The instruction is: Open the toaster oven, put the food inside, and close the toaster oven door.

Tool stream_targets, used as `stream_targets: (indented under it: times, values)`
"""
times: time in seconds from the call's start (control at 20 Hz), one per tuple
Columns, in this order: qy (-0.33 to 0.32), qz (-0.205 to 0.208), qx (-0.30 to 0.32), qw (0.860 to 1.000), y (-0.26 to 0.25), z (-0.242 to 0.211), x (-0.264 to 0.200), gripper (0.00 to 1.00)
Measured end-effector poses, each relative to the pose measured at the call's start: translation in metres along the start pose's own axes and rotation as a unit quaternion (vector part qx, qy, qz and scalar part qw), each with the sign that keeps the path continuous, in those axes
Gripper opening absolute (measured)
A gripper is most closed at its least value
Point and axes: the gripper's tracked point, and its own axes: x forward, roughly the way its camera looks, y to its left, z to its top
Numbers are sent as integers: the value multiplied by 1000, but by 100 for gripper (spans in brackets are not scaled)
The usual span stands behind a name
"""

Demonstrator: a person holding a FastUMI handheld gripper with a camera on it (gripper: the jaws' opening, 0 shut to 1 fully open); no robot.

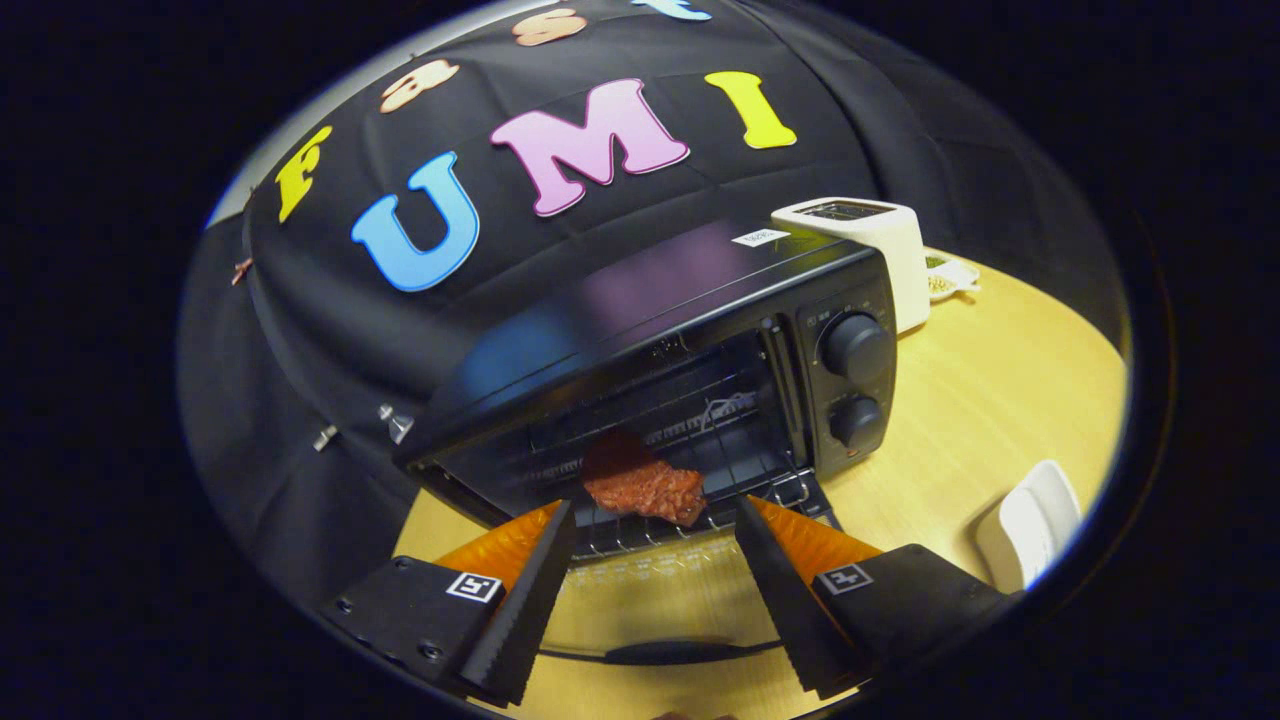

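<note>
Gaping wide and holding nothing, the tongs [655,515] point at the open toaster oven [690,370], their tips well apart to either side of the oven's mouth. Just ahead of them, between the tips, a reddish-brown piece of food [645,490] lies on the wire rack [640,530] at the front of the cavity. The glass door [640,600] is folded down flat below the fingers, its handle [660,652] nearest the camera. Two round knobs [856,348] sit on the oven's right panel. Beyond the oven a white toaster [870,240] stands on the wooden desk [990,400], and a white dish [1035,520] rests to the right.
</note>
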Motion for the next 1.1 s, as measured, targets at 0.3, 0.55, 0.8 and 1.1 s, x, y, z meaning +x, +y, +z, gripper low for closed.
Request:
stream_targets:
  times: [0.3,0.55,0.8,1.1]
  values:
    - [36,-3,-93,995,3,-24,-40,98]
    - [84,-12,-132,988,3,-58,-58,99]
    - [138,-47,-174,974,-7,-95,-60,99]
    - [176,-64,-180,966,-12,-120,-56,99]
